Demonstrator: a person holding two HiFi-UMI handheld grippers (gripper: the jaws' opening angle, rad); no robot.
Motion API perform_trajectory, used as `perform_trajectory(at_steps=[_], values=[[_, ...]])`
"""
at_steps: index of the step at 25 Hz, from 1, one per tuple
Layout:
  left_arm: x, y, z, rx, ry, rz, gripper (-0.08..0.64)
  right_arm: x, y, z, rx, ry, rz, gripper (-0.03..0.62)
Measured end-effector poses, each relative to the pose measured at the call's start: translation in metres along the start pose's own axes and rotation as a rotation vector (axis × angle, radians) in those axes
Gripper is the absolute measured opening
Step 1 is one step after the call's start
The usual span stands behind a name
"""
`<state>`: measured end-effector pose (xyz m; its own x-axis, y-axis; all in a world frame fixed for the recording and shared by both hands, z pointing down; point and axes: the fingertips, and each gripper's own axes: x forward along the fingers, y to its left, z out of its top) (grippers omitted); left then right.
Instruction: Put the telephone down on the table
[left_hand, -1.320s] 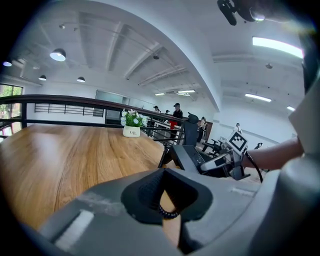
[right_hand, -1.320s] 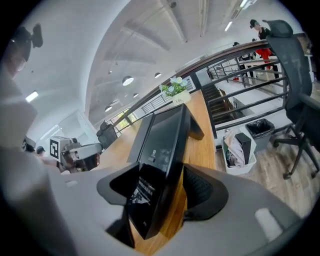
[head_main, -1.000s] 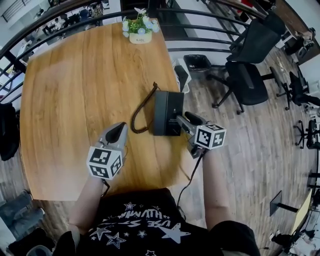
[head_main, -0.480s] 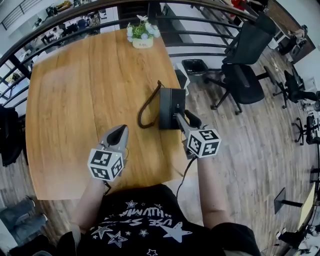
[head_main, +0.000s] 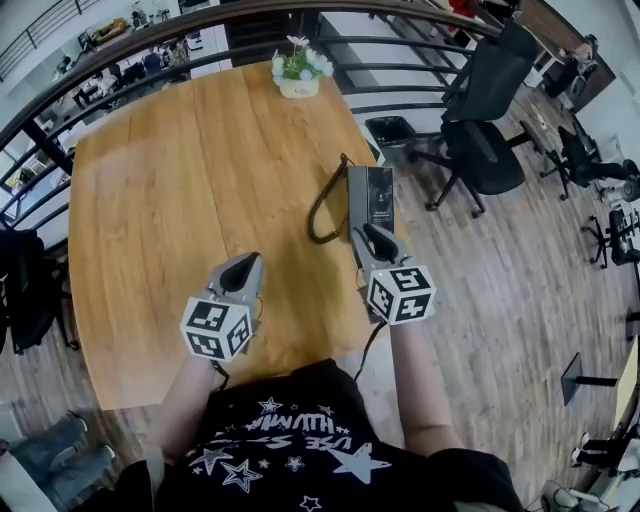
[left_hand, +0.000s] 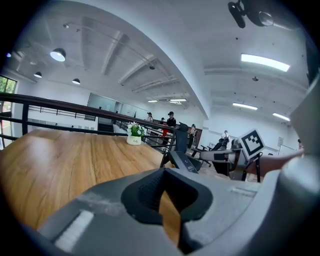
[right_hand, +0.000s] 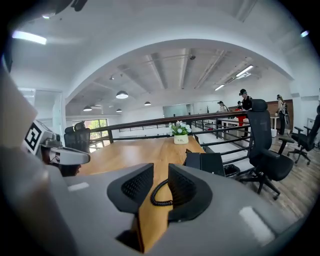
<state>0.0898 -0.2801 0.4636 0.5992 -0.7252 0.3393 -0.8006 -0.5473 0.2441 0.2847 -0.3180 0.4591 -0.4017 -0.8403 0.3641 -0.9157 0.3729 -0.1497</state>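
the telephone (head_main: 370, 195) lies flat on the wooden table (head_main: 180, 180), close to its right edge, its coiled cord (head_main: 322, 215) looping to its left. your right gripper (head_main: 372, 238) hangs just short of it, not touching; its jaws have just been closing to a narrow gap with nothing between them. your left gripper (head_main: 240, 270) is pinched together, empty, well apart. the set-down looks done: pull the right one straight back, clear of the cord, so nothing drags the phone off.
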Motion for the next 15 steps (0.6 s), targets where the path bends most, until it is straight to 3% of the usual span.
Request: perform_trajectory(at_steps=[9,15], values=[[-0.046,0.024,-0.024,-0.005,0.004,-0.056,0.002,-0.012,0.057,-0.022,0.016,-0.005,-0.097,0.0],[-0.094,0.04,-0.04,0.003,0.011,-0.09,0.002,-0.029,0.108,-0.034,0.058,-0.039,-0.144,0.0]])
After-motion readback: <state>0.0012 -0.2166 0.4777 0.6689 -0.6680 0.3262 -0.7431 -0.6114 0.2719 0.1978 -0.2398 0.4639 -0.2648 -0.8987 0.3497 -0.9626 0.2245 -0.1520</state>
